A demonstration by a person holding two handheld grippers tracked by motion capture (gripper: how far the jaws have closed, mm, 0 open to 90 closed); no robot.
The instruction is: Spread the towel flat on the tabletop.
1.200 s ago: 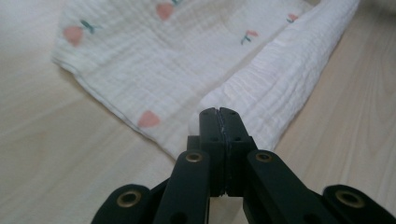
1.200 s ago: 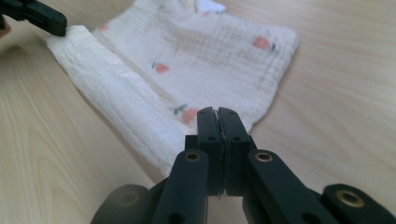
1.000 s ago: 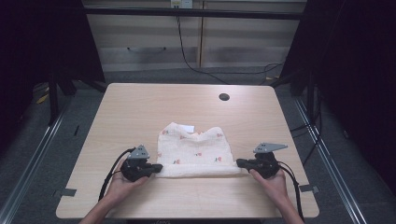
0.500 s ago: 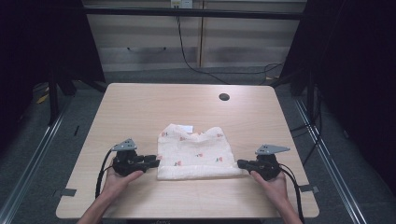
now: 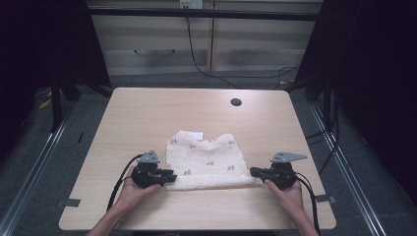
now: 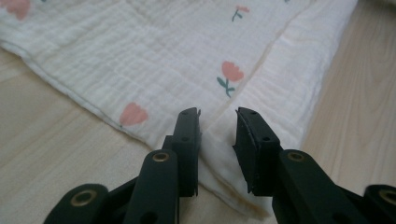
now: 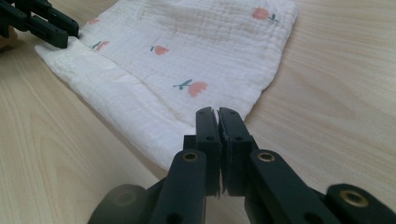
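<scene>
A white cloth (image 5: 206, 162) with a tulip print lies folded in the lower middle of the tabletop (image 5: 147, 113). At its lower left corner the left gripper (image 6: 217, 135) straddles the hem, jaws apart. At its lower right corner the right gripper (image 7: 217, 122) has its jaws together, beside the cloth's edge.

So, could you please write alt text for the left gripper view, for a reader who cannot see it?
Two black tongs stand slightly apart over the folded edge of a white crinkled cloth printed with small pink tulips. The cloth lies flat on a light wooden table, which shows at both lower sides.
</scene>
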